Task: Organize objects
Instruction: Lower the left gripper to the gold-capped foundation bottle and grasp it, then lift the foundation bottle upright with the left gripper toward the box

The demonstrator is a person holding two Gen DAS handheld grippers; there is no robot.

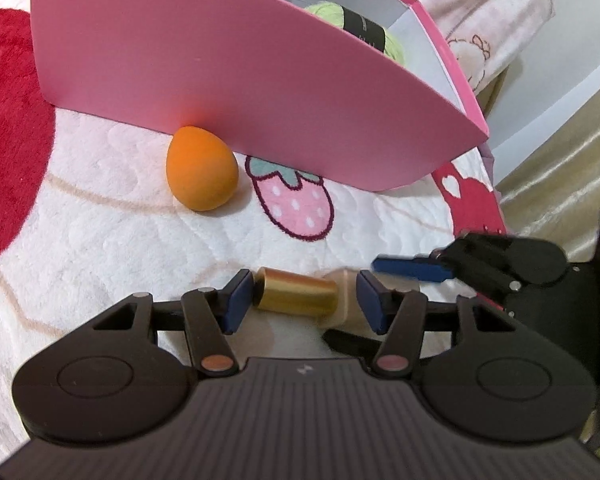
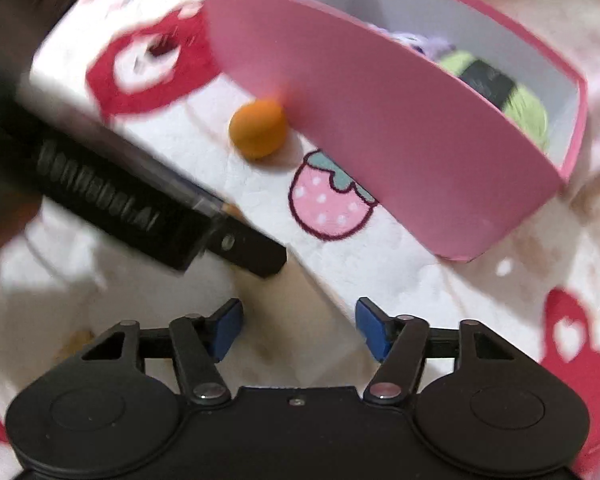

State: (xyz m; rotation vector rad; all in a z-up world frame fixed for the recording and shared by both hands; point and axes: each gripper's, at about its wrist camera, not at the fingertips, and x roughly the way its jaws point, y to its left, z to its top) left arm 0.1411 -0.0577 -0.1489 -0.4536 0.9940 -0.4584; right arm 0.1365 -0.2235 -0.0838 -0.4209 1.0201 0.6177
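Blanket (image 1: 100,248) with strawberry print (image 1: 296,204) underneath

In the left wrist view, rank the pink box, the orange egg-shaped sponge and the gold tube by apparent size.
1. pink box, by far the largest.
2. and 3. orange egg-shaped sponge and gold tube look roughly alike; the tube lies much nearer the camera, between the left jaws, so I won't rank them.
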